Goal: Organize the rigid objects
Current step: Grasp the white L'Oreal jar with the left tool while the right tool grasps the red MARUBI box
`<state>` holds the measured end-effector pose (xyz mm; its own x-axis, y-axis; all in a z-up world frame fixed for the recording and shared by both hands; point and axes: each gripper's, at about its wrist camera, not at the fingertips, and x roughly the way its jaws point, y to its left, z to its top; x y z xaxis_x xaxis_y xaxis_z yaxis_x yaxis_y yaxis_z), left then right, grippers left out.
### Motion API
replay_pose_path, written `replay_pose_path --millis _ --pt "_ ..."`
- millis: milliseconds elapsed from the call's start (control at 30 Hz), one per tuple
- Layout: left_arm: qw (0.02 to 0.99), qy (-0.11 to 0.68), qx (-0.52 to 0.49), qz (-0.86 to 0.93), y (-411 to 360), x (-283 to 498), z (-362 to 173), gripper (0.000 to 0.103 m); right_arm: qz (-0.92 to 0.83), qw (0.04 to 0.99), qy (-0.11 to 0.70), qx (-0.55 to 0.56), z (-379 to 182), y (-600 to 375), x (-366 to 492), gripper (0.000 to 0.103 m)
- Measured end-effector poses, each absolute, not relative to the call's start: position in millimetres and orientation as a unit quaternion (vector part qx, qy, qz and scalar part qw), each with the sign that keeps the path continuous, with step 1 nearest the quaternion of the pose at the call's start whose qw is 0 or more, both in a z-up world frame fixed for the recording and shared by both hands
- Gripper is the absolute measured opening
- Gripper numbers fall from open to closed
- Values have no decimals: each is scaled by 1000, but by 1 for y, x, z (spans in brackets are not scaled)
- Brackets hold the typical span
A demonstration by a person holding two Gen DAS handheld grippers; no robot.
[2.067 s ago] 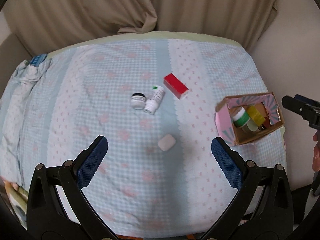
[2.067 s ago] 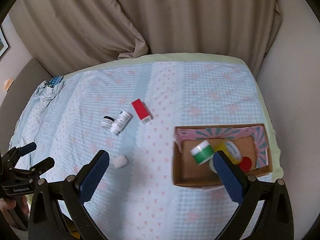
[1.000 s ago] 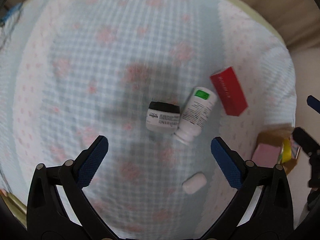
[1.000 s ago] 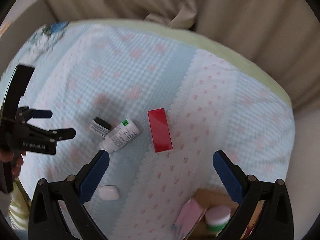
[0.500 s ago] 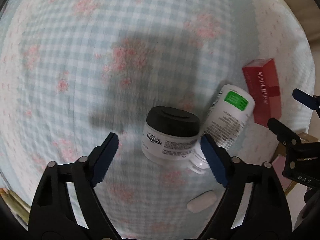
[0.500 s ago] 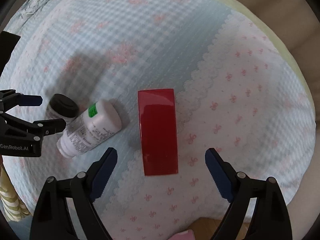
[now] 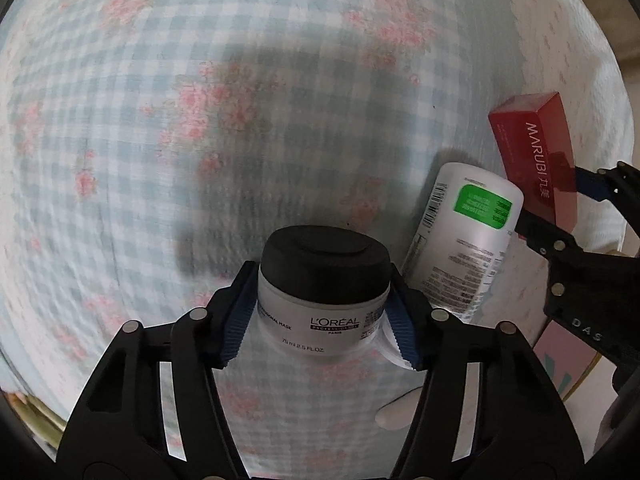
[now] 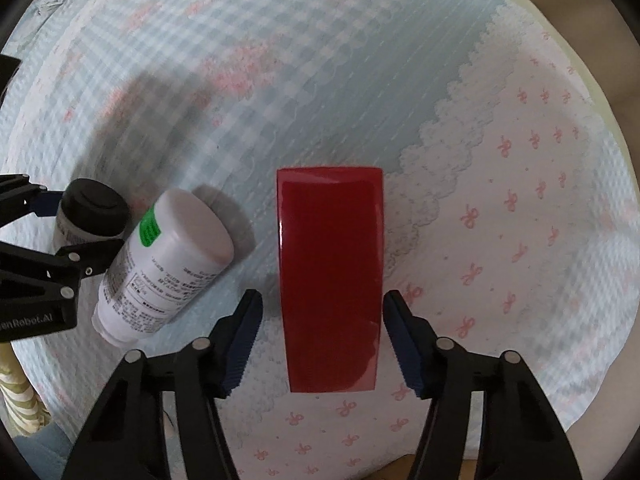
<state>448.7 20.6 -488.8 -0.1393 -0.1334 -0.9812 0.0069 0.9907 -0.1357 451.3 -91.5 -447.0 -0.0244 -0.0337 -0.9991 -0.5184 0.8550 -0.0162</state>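
A bed covered in pale blue gingham cloth [image 7: 168, 128] with pink flowers carries everything. The left gripper [image 7: 322, 314] has just closed onto a small white jar with a black lid [image 7: 324, 288], pads against its sides. A white plastic bottle with a green label [image 8: 160, 264] lies beside it. The right gripper [image 8: 322, 334], closing, straddles a glossy red oblong box [image 8: 330, 276] at the cloth's scalloped white border, pads not yet touching.

1. The white jar [image 7: 324, 300] with a black lid stands upright at lower centre of the left wrist view.
2. The white bottle [image 7: 460, 240] with a green label lies on its side just right of the jar, touching it.
3. The glossy red box [image 8: 330, 280] lies flat, lengthwise, at centre of the right wrist view.
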Motion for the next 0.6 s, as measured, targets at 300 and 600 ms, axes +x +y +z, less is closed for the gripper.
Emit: replay_pose_path --millis 300,600 --pt "669 739 -44 -59 35 440 -490 55 158 670 698 -198 -462 -92 458 39" --pt "688 723 -28 -62 42 420 -466 55 143 682 693 -183 -467 -96 447 38"
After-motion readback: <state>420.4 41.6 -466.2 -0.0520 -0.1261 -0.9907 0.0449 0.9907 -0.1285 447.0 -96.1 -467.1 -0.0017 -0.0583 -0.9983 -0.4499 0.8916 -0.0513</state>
